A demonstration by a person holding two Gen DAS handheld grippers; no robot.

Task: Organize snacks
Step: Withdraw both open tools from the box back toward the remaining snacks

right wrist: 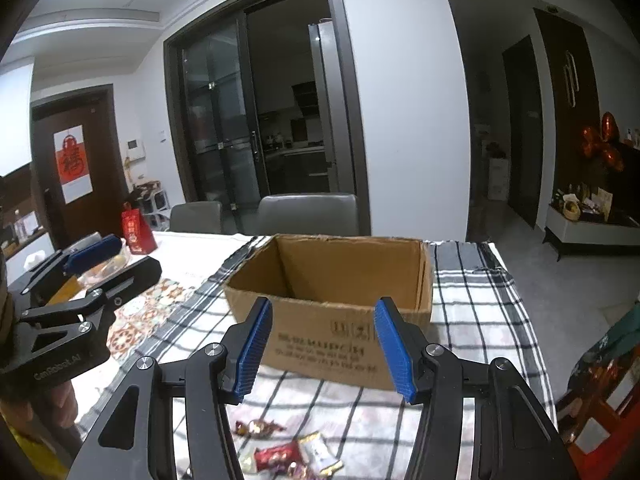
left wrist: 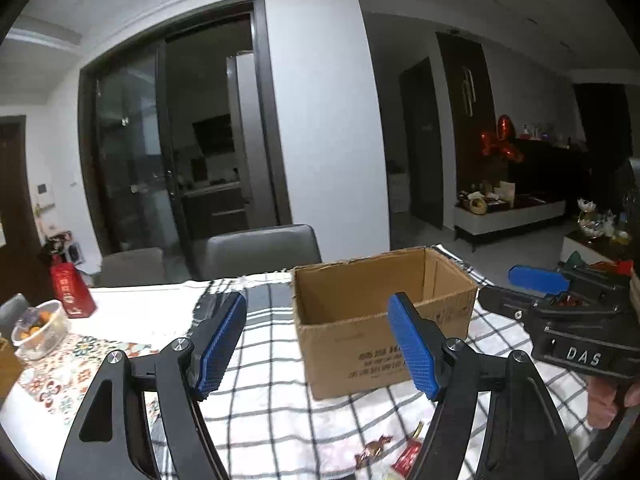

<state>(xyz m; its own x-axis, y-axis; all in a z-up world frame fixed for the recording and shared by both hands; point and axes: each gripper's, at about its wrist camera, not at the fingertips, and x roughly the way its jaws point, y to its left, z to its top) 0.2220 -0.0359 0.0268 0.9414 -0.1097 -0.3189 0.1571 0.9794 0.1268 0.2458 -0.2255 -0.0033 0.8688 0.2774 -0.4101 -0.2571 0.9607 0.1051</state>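
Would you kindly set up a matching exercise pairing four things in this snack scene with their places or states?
Things:
1. cardboard box
2. wrapped candies
3. red gift bag
4. left gripper

Places or states:
A. open, nothing between the jaws
B. loose on the checked cloth, nearer than the box
C. top open, on the cloth
D. far end of the table

Pairs: 1-C, 2-B, 3-D, 4-A

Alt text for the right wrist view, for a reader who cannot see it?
An open brown cardboard box sits on a black-and-white checked cloth, framed by the right tool's open blue pads. Several wrapped candies lie on the cloth nearer the camera.
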